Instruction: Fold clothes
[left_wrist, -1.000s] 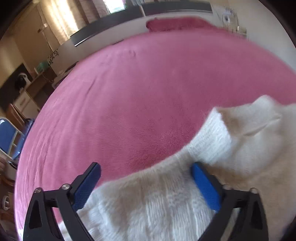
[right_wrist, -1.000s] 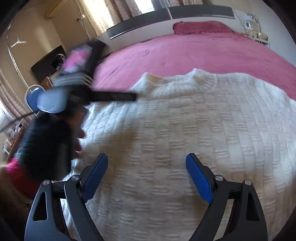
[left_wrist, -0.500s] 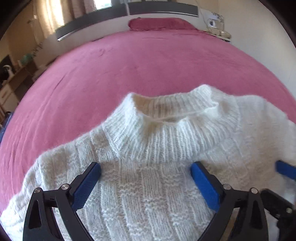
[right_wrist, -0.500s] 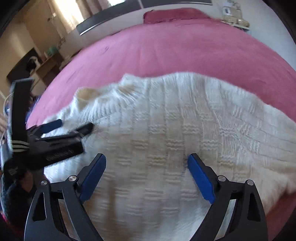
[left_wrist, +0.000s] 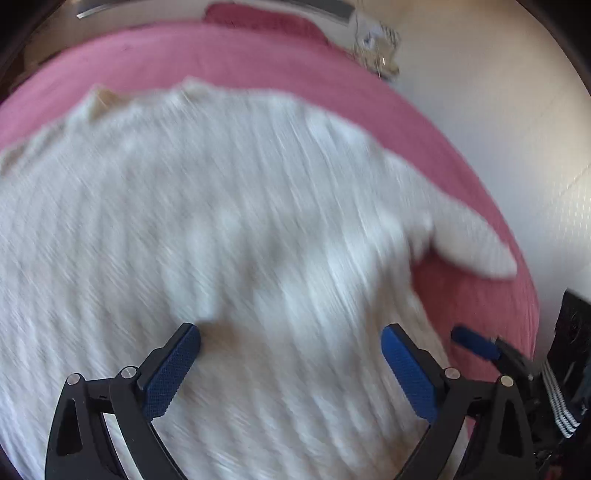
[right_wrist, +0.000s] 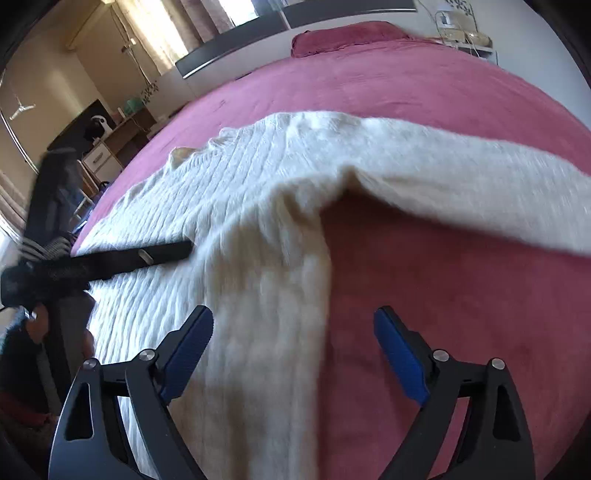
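both cameras have swung to the right since half a second ago. the left gripper (left_wrist: 290, 363) looked at the sweater's neck before, and now it looks over the wide white body, all blurry from fast moving. the right gripper (right_wrist: 293, 349) looked at the middle of the sweater (right_wrist: 258, 229) before, and now its view sits on the sweater's edge.

the left gripper's fingers are spread wide with nothing between them but the knit below. the sweater fills the space under and ahead of it, and one sleeve (left_wrist: 469, 240) sticks out ahead to the right.

the right gripper's fingers are spread wide too, holding nothing. the sweater's side edge runs between them, nearer the left finger. bare pink blanket (right_wrist: 461, 277) lies by the right finger. a sleeve stretches across ahead of it.
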